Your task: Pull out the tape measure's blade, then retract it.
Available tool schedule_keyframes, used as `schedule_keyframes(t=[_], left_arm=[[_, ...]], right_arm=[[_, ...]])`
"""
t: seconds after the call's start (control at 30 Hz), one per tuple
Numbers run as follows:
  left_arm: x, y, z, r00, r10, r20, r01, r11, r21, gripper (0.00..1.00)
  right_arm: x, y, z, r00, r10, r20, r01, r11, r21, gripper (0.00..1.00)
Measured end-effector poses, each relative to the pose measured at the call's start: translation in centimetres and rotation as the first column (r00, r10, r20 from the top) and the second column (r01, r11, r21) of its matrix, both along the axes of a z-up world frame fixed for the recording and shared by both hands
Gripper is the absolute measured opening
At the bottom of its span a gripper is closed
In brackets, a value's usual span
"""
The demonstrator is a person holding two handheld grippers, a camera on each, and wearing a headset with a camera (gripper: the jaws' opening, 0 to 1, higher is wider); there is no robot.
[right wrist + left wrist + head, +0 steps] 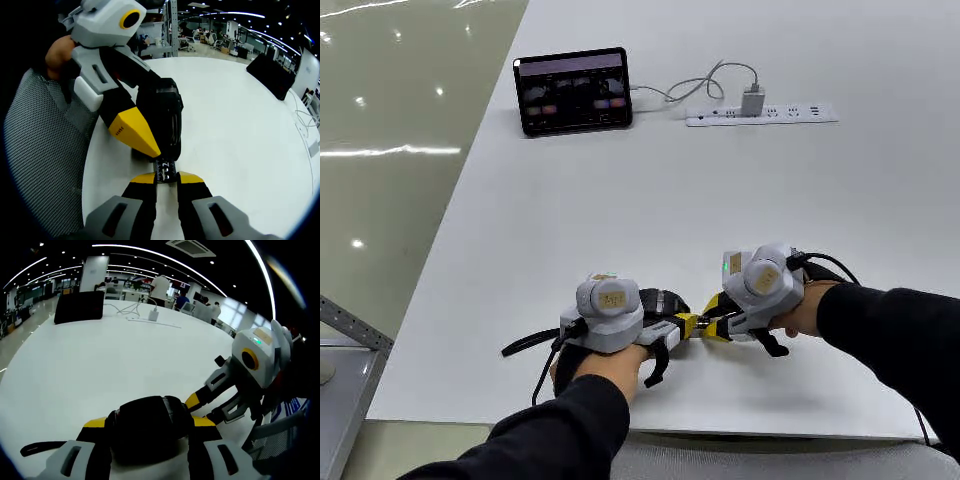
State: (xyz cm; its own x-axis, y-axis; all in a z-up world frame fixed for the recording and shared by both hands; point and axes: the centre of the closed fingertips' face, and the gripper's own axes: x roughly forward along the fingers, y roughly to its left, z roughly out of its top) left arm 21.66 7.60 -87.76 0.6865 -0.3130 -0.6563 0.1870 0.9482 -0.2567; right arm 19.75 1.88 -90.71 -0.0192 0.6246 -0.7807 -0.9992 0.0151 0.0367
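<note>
A black tape measure (660, 300) lies near the front edge of the white table (650, 190). My left gripper (670, 316) is shut on its case (150, 427), which sits between the yellow-tipped jaws. In the right gripper view the case (161, 115) stands just ahead, with the left gripper's yellow fingertip (135, 132) against its side. A short length of blade (164, 170), showing the number 2, sticks out of the case. My right gripper (165, 178) is shut on that blade, close to the case. The right gripper (708, 322) is immediately right of the left one.
A dark tablet (573, 90) stands at the table's far side, with a white power strip (760, 114), charger (752, 100) and cable to its right. The table's left edge (450, 220) drops to a shiny floor. People (160, 287) stand far behind.
</note>
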Motion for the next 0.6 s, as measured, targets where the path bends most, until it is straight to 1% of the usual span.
schedule_keyframes(t=[0.3, 0.43, 0.53, 0.6], left_arm=[[0.04, -0.02, 0.03, 1.0, -0.002, 0.002, 0.002, 1.0, -0.002, 0.58], [0.05, -0.02, 0.05, 1.0, 0.0, 0.003, 0.0, 1.0, -0.005, 0.58], [0.03, -0.01, 0.05, 1.0, -0.004, 0.005, 0.004, 1.0, -0.005, 0.58], [0.03, 0.0, 0.04, 1.0, -0.005, 0.006, 0.005, 1.0, -0.004, 0.58]], right_arm=[[-0.06, 0.42, 0.1, 1.0, -0.003, -0.003, 0.003, 1.0, 0.002, 0.11], [-0.11, 0.68, 0.13, 1.0, -0.003, 0.004, 0.003, 1.0, 0.004, 0.11], [-0.14, 0.88, 0.13, 1.0, -0.01, -0.001, 0.01, 1.0, 0.008, 0.11], [-0.22, 1.0, 0.16, 1.0, -0.001, 0.007, 0.001, 1.0, 0.011, 0.11]])
